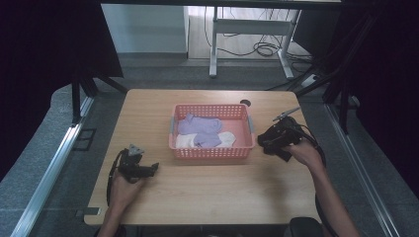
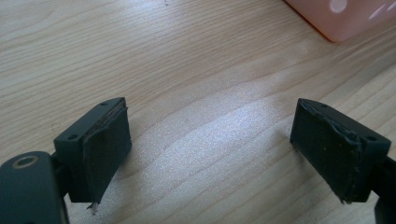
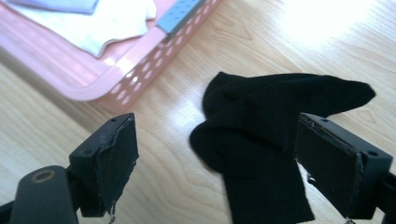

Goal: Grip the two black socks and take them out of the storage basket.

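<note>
A black sock (image 3: 261, 121) lies crumpled on the wooden table just right of the pink basket (image 3: 135, 79). My right gripper (image 3: 215, 128) hovers over it, open, with the sock between the jaws and close to the right one; the pads do not press on it. In the high view the right gripper (image 1: 267, 140) and the black sock (image 1: 283, 153) sit beside the basket's right end. My left gripper (image 1: 153, 168) rests low at the table's front left, open (image 2: 211, 112) over bare wood with nothing between its jaws.
The pink basket (image 1: 212, 153) stands mid-table and holds purple socks (image 1: 200, 126) and a white sock (image 1: 225, 139). Its corner (image 2: 345, 18) shows in the left gripper view. Beyond the table's far edge stands a white desk frame (image 1: 247, 29) with cables on the floor.
</note>
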### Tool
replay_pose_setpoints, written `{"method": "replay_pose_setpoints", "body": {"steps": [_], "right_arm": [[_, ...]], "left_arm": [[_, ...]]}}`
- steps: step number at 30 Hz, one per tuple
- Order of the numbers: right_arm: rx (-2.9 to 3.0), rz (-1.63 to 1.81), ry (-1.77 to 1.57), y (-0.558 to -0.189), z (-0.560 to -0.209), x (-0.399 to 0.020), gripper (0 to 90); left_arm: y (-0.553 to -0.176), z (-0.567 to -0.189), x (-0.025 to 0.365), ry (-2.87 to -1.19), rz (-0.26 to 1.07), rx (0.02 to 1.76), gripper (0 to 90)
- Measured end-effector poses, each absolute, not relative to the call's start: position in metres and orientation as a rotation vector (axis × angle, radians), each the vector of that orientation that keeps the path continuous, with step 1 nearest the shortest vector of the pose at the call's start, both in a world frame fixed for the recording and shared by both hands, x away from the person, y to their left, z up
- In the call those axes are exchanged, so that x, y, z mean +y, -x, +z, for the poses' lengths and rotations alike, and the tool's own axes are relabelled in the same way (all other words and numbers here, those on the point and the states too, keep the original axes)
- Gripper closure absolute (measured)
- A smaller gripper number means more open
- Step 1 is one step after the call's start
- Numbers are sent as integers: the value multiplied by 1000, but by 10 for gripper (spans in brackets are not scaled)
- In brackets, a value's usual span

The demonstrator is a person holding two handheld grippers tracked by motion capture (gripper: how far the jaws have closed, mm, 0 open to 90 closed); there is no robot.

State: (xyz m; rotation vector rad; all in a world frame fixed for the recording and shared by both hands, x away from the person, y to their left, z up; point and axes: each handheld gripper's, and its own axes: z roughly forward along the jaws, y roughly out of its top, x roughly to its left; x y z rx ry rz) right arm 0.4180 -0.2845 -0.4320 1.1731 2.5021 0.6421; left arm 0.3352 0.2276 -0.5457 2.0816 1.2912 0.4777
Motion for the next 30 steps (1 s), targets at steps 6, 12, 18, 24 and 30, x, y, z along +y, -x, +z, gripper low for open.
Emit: {"method": "replay_pose_setpoints", "body": {"steps": [6,12,18,24,30], "right_arm": [[2524,660,-1127,-405,-434,-278,142],[2538,701,-1089,-394,-437,-270,142],[2554,747,-1057,-381,-443,-260,142],[2578,782,-1041,-370,-460,-249,142],[2607,749,-1046,-360,-495,-238,142]], "left_arm": [[-335,-545,228,-2085,476,1293,119],[-335,-545,228,-2085,477,1293,119],[-335,-545,228,-2085,477,1293,119],[-335,-546,228,-2083,477,1292,120],[-335,-545,228,-2084,478,1291,120]]}}
